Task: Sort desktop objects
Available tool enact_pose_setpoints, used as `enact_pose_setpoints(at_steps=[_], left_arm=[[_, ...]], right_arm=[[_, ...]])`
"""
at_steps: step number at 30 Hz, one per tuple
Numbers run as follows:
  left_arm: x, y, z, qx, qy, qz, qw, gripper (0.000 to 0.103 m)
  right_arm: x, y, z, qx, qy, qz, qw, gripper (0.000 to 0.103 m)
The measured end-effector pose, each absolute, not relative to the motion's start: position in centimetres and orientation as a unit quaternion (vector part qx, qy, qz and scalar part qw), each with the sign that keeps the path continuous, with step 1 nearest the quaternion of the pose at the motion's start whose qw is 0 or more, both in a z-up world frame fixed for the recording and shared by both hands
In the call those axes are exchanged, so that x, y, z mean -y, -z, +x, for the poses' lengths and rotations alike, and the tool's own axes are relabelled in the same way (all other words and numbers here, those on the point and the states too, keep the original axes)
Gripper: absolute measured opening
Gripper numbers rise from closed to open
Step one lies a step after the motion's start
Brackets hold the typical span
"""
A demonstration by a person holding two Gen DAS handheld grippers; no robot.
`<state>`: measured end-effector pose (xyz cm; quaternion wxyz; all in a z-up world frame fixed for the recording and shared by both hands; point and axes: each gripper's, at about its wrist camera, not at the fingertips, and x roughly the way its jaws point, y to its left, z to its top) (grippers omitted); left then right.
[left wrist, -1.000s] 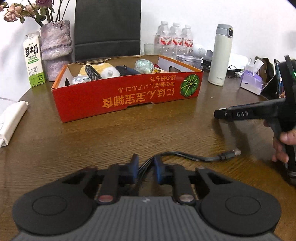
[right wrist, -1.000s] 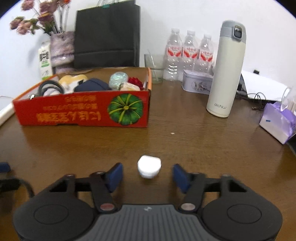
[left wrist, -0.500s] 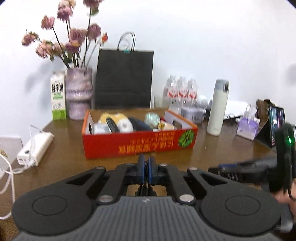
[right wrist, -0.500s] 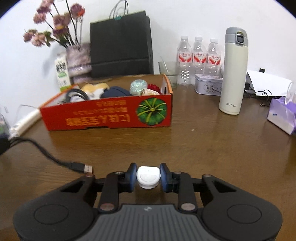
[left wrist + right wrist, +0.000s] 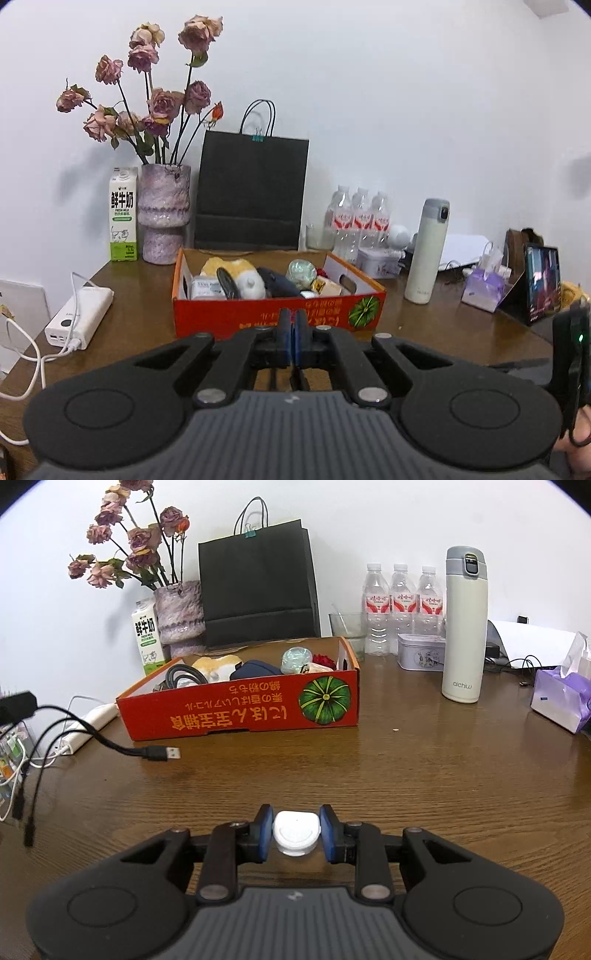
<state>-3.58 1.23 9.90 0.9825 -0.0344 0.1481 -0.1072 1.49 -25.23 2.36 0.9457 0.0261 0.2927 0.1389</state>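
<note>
White case (image 5: 296, 831) now clamped, black cable (image 5: 110, 744) lifted.

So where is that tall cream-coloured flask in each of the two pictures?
Left wrist view: the flask stands upright right of centre, to the right of the red box, partly before the water bottles.
Right wrist view: the flask stands upper right, larger, to the right of the water bottles.
Shared landmark: the red box with the green pumpkin print.
</note>
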Motion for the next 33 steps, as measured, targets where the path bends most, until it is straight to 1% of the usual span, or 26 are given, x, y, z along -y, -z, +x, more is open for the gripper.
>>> enact_pose_setpoints(at_steps=[5,8,11,15,17,18,20,21,22,23,24,25,27,29,30,31,33], left_arm=[[-1.8,-11.1,-2.4,-0.143,0.114,-0.039,0.982,0.002],[-2.8,-12.8,0.0,-0.143,0.121,-0.046,0.981,0.002],[-3.6,-15.5,4.6,-0.153,0.128,-0.056,0.978,0.002],[-3.3,-17.9,12.3,-0.188,0.148,-0.071,0.968,0.002],[-2.8,-17.4,16.6,-0.219,0.146,-0.092,0.96,0.002],[-2.2,-16.6,18.9,-0.236,0.148,-0.083,0.957,0.003],[-1.6,-14.1,22.6,-0.261,0.133,-0.094,0.951,0.003],[-1.4,-12.5,24.4,-0.287,0.135,-0.098,0.943,0.005],[-1.1,-11.0,25.7,-0.313,0.12,-0.096,0.937,0.01],[-1.0,-9.8,26.2,-0.329,0.095,-0.095,0.935,0.014],[-1.0,-9.2,25.9,-0.324,0.087,-0.094,0.937,0.034],[-1.2,-9.0,24.8,-0.299,0.088,-0.094,0.946,0.062],[-1.2,-9.3,21.4,-0.224,0.077,-0.077,0.969,0.089],[-0.8,-10.2,17.5,-0.185,0.049,-0.045,0.981,0.095],[-0.9,-10.5,16.1,-0.18,0.044,-0.043,0.982,0.1],[-1.0,-10.7,13.9,-0.175,0.047,-0.051,0.982,0.103],[-1.3,-10.4,10.5,-0.174,0.069,-0.073,0.98,0.103]], right_arm=[[25.4,-3.4,1.7,-0.277,-0.143,0.035,0.95,0.026],[25.3,-5.0,2.7,-0.263,-0.158,0.034,0.951,0.026],[25.3,-7.6,4.9,-0.246,-0.18,0.048,0.951,0.026],[24.6,-11.4,10.4,-0.222,-0.19,0.047,0.955,0.026],[23.6,-12.4,14.6,-0.244,-0.197,0.039,0.949,0.026],[22.9,-12.3,16.8,-0.262,-0.196,0.035,0.944,0.026],[21.7,-11.2,21.3,-0.317,-0.188,0.028,0.929,0.026],[21.3,-10.5,23.1,-0.332,-0.181,0.031,0.925,0.026],[21.0,-9.6,24.7,-0.348,-0.173,0.029,0.921,0.026],[20.7,-8.5,26.2,-0.37,-0.156,0.024,0.915,0.029],[20.6,-7.7,26.8,-0.386,-0.141,0.024,0.911,0.032],[20.7,-7.2,26.9,-0.391,-0.141,0.03,0.909,0.036],[21.4,-7.0,25.5,-0.369,-0.16,0.052,0.914,0.04],[22.0,-7.3,23.5,-0.348,-0.159,0.059,0.922,0.058],[22.2,-7.5,22.3,-0.337,-0.153,0.057,0.927,0.06],[22.4,-7.5,20.8,-0.327,-0.148,0.054,0.932,0.062],[23.0,-7.3,17.8,-0.316,-0.149,0.053,0.935,0.062]])
